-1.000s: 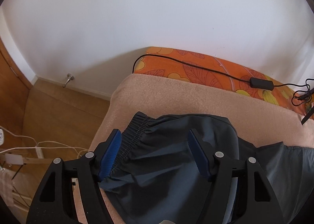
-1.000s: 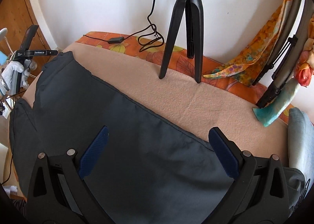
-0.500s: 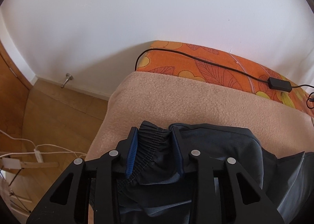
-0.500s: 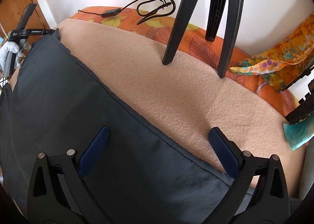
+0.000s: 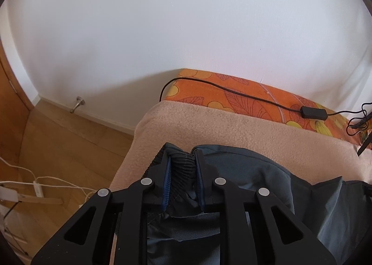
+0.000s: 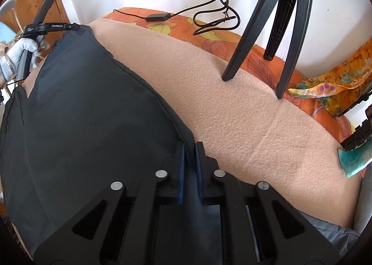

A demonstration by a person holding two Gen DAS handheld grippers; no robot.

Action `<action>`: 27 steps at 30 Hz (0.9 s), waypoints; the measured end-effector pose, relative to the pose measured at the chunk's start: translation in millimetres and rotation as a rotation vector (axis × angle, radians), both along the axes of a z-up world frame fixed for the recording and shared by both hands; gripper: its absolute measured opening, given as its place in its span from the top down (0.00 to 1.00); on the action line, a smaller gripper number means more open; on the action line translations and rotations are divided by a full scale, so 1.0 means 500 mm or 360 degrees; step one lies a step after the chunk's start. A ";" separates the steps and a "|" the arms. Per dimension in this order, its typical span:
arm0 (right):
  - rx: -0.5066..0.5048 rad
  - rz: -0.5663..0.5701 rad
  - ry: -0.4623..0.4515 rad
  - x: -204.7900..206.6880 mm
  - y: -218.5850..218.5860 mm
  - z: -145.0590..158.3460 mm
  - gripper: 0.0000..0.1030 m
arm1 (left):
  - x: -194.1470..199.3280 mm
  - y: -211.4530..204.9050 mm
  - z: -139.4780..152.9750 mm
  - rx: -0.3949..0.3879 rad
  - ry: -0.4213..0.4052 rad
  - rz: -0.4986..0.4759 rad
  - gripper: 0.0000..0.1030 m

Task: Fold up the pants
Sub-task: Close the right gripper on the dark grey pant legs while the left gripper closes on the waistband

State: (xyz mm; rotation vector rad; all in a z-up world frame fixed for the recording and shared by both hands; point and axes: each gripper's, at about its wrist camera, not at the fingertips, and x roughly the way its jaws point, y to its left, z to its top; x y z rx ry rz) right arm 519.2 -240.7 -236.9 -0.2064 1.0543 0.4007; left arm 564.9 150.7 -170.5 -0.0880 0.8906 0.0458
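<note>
Pants (image 6: 88,111) of dark slate-grey, smooth thin woven cloth lie spread on the peach fleece blanket (image 6: 232,107) — we judge the fold barely begun, both grips set and the lift and fold-over left. On the left, our black left gripper (image 5: 182,167) has its blue-padded jaws clamped on the ribbed, gathered elastic waistband (image 5: 182,162). On the right, our black right gripper (image 6: 189,160) pinches the pants' far edge — jaws nearly touching, cloth between them.
</note>
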 end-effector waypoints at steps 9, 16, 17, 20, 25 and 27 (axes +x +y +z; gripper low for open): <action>0.0101 -0.0094 -0.0107 -0.061 -0.010 0.100 0.97 | -0.095 0.057 0.077 -0.0094 -0.0173 0.0051 0.87; 0.0185 -0.0074 -0.0212 -0.190 -0.006 0.230 0.97 | -0.239 0.111 0.135 -0.0182 -0.0319 0.0104 0.87; 0.0193 -0.0061 -0.0224 -0.211 -0.001 0.248 0.97 | -0.263 0.119 0.139 -0.0200 -0.0337 0.0115 0.87; 0.0202 -0.0027 -0.0243 -0.269 0.026 0.282 0.97 | -0.328 0.137 0.145 -0.0228 -0.0377 0.0126 0.87; 0.0155 0.0040 -0.0250 -0.365 0.066 0.302 0.97 | -0.435 0.157 0.138 -0.0273 -0.0433 0.0124 0.87; 0.0169 0.0054 -0.0218 -0.406 0.075 0.299 0.97 | -0.469 0.169 0.135 -0.0302 -0.0445 0.0136 0.87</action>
